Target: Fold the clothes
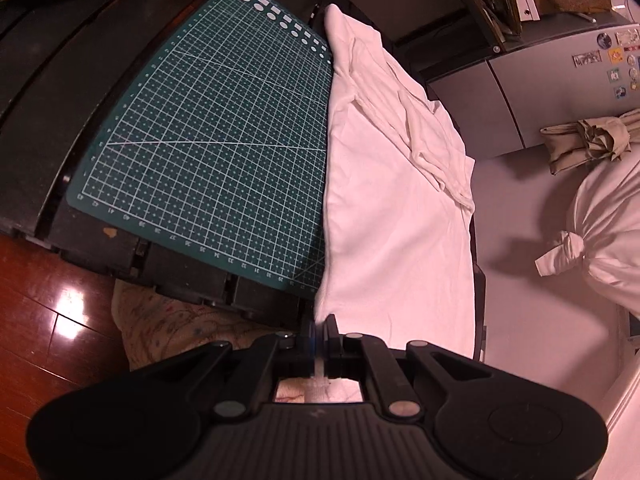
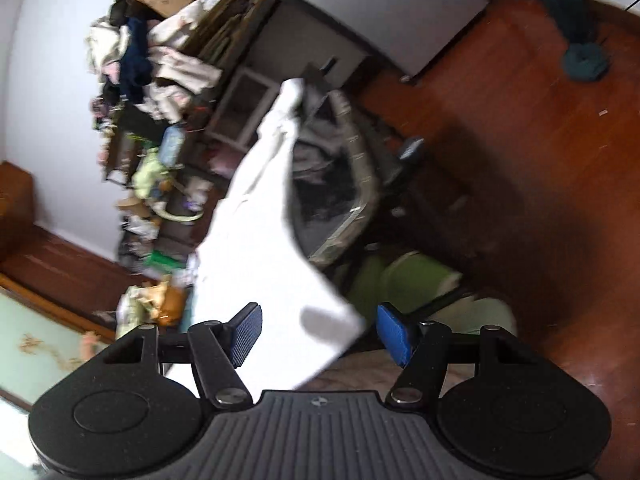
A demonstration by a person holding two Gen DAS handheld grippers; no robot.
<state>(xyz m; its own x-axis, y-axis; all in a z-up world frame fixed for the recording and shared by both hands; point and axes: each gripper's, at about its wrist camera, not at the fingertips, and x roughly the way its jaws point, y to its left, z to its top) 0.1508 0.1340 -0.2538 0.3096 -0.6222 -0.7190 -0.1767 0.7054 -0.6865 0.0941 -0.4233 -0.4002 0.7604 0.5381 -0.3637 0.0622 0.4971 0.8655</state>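
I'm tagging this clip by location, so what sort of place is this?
Probably a lived-in room at home: a fridge with magnets, a wood floor, and heaped clothes on cluttered shelves.

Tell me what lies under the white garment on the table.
The white garment covers the right edge of the green cutting mat, which lies on the dark table. Whatever else sits beneath the cloth is hidden. The left gripper pinches its near edge.

A green cutting mat (image 1: 208, 140) lies on a black table (image 1: 44, 92); a tied white bundle (image 1: 612, 236) sits nearby.
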